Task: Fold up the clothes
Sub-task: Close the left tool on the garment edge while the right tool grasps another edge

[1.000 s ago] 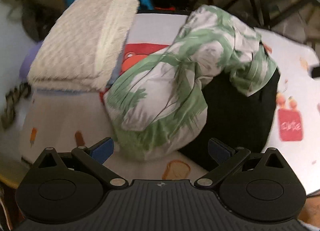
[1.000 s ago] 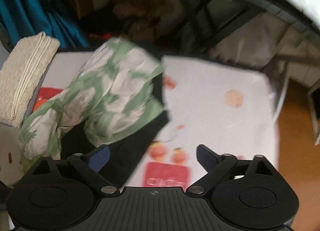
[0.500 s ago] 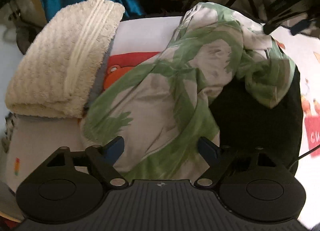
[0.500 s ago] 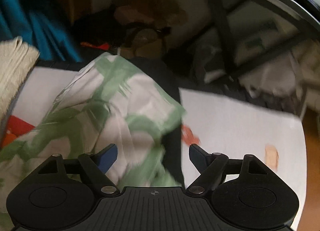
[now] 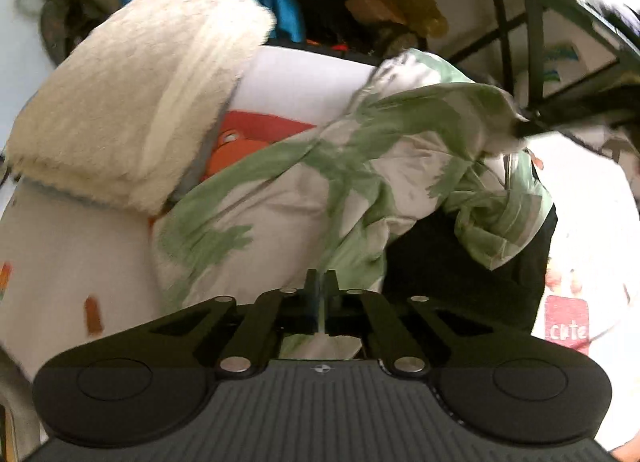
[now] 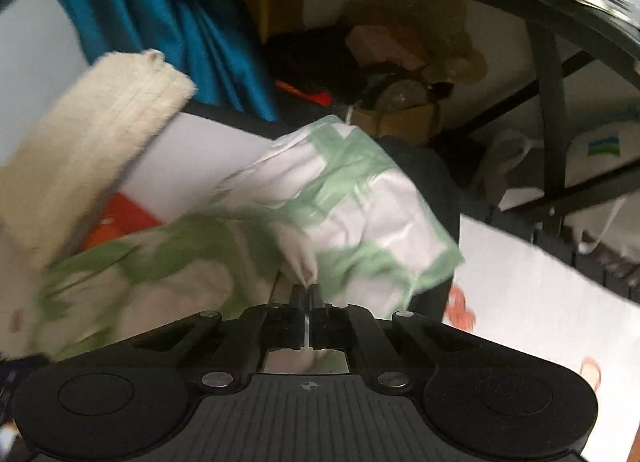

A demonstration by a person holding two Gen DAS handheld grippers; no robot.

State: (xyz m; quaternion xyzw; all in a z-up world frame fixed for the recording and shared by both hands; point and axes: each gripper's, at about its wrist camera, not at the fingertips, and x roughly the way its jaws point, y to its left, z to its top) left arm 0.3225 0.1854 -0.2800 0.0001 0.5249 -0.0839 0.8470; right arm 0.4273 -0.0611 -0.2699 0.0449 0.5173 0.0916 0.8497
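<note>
Green-and-white crumpled cloth [image 5: 304, 198] lies heaped on a white table cover [image 5: 72, 254] printed with small cartoon pictures, partly over a black garment [image 5: 460, 262] on its right side. The left gripper [image 5: 320, 282] has just been closing — its jaws now stand pressed together with a fold of the cloth's near edge pinched between them. The right gripper [image 6: 306, 294] has likewise just been closing and now nips a gathered tuft of the same cloth [image 6: 352, 214] at its far right part; in the left view it shows as a dark blurred shape there. A folded cream towel [image 5: 132, 106] sits beside the cloth on the left, touching it. Behind the table hangs a blue curtain [image 6: 152, 22] — past it, dim clutter and a black metal frame [image 6: 552, 82].
</note>
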